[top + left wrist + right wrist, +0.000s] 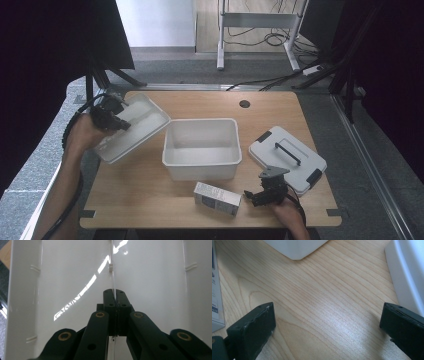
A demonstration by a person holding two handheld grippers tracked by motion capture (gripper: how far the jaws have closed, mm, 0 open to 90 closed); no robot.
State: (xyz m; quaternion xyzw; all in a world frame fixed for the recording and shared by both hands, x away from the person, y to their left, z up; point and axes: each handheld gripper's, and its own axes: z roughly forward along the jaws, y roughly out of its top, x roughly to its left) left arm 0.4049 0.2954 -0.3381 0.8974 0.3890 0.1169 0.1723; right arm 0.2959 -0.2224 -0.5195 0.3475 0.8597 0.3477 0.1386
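A shallow white tray (142, 129) is tilted above the table's left edge. My left gripper (116, 121) is shut on it. In the left gripper view the black jaws (114, 293) pinch a thin upright rib in the middle of the white tray (155, 277). My right gripper (253, 196) rests low near the front edge with its jaws wide open, and bare wood lies between them (328, 320). To its left lies a small grey-and-white carton (217, 198), whose edge shows in the right gripper view (215, 290).
A deep white bin (201, 171) stands in the middle of the wooden table (145, 190), its corner in the right gripper view (295, 248). A white lid with a black handle (287, 159) lies at the right, close to the right gripper (407, 272).
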